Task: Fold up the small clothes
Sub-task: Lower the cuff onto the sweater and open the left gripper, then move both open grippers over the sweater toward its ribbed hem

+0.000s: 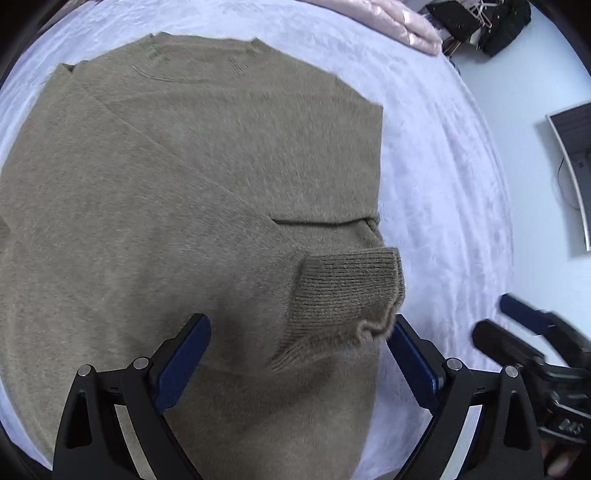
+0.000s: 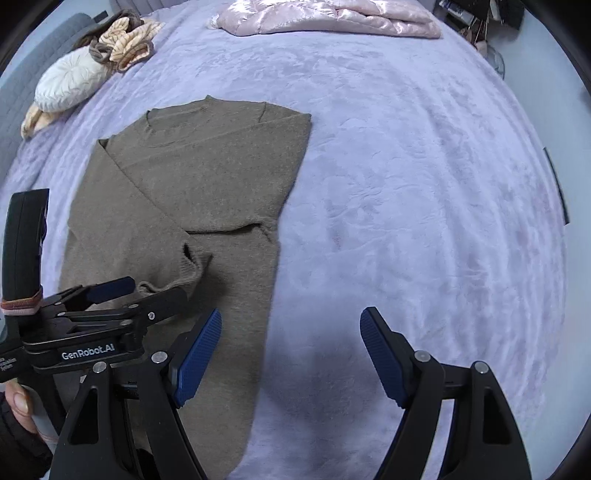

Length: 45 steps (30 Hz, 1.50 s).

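Olive sweater [image 2: 207, 177] flat on lilac bedspread [image 2: 406, 184], sleeves folded in. Left gripper [image 1: 299, 343] jaws wide, over the ribbed cuff [image 1: 343, 291], nothing held. Right gripper [image 2: 291, 332] wide too, empty, at sweater's rt edge.

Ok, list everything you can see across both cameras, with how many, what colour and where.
Fuzzy olive-brown knit sweater: one, spread flat on the bed, both sleeves folded across its body.
Ribbed sleeve cuff: one, olive-brown, lying on the sweater between the left gripper's fingers.
Plush lilac blanket: one, covering the bed.
Shiny pink quilted bedding: one, bunched at the far edge.
Round white pleated cushion: one, far left corner.
Peach patterned cloth: one, beside the cushion.
Dark clutter with hangers: on the floor, far right.
Left gripper: black, blue pads, open over the cuff.
Right gripper: black, blue pads, open above the blanket.
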Motion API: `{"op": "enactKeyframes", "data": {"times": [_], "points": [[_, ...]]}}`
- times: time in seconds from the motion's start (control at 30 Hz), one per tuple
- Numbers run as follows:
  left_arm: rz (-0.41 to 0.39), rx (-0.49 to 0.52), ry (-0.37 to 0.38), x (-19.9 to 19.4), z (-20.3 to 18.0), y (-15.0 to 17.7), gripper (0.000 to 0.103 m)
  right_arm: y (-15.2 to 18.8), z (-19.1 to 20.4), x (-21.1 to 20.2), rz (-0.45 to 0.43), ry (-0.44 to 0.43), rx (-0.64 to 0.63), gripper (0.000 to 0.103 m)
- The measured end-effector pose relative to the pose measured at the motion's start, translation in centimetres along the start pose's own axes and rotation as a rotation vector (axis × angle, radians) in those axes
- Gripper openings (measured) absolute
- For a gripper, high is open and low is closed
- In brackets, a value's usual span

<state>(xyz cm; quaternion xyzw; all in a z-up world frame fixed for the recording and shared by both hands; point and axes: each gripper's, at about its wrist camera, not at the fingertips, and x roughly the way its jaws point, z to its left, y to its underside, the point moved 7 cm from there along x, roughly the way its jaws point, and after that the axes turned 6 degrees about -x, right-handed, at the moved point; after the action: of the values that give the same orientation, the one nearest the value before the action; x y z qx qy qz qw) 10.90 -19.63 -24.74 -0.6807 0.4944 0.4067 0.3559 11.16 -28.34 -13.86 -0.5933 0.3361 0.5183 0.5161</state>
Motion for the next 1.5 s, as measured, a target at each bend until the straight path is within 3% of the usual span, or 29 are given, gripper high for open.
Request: {"op": "enactKeyframes", "data": {"times": [0.1,0.27,0.47,0.63,0.73,0.77,0.8,0.83,0.87,0.93,1.03,1.17,1.23,1.3,1.37,1.43,1.5], "points": [[0.005,0.014,0.017,-0.9,0.6,-0.2,0.096,0.0,0.7,1.2,0.005,-0.153,0.103,0.081],[0.028,-0.010,-0.024,-1.5,4.2,0.5,0.096,0.3,2.3,4.5,0.055,-0.303,0.158,0.081],[0.039,-0.094,-0.165,-2.0,10.4,0.9,0.096,0.6,3.8,8.3,0.057,-0.242,0.075,0.078],[0.034,-0.081,-0.252,-2.4,12.9,1.0,0.096,-0.9,5.5,9.1,-0.015,-0.126,-0.113,0.075],[0.045,-0.069,-0.292,-2.4,14.0,1.3,0.096,-1.9,6.1,10.0,-0.023,-0.112,-0.195,0.075],[0.053,-0.070,-0.301,-2.3,14.3,1.5,0.096,-1.8,6.4,10.8,0.007,-0.130,-0.230,0.070],[0.061,-0.074,-0.310,-2.1,14.6,1.7,0.096,-1.6,7.0,11.7,0.046,-0.152,-0.266,0.057],[0.067,-0.079,-0.317,-2.0,14.8,1.8,0.096,-1.6,7.3,12.1,0.070,-0.151,-0.301,0.027],[0.069,-0.083,-0.320,-2.1,15.0,1.9,0.096,-1.7,7.7,12.1,0.077,-0.147,-0.338,0.013],[0.054,-0.094,-0.313,-2.4,15.1,1.8,0.096,-2.5,7.6,10.8,0.047,-0.165,-0.351,0.005],[0.032,-0.107,-0.305,-3.6,16.1,1.5,0.096,-3.9,6.2,8.3,-0.045,-0.143,-0.328,0.005],[0.052,-0.114,-0.345,-4.1,18.1,1.5,0.096,-3.3,5.5,10.2,0.041,-0.066,-0.361,0.007],[0.029,-0.108,-0.357,-5.0,18.9,0.7,0.096,-3.5,5.3,10.3,0.066,-0.067,-0.317,0.009],[-0.011,-0.098,-0.360,-5.9,19.2,-0.6,0.096,-4.2,5.1,9.1,0.026,-0.073,-0.259,0.022],[-0.035,-0.100,-0.363,-6.5,19.5,-2.1,0.096,-5.0,5.1,7.6,-0.028,-0.058,-0.220,0.057],[-0.050,-0.105,-0.364,-6.5,20.1,-4.0,0.096,-6.2,5.8,6.0,-0.085,-0.072,-0.194,0.066],[-0.068,-0.097,-0.363,-6.5,20.7,-5.7,0.096,-7.7,7.5,5.2,-0.102,-0.080,-0.212,0.066]]}}
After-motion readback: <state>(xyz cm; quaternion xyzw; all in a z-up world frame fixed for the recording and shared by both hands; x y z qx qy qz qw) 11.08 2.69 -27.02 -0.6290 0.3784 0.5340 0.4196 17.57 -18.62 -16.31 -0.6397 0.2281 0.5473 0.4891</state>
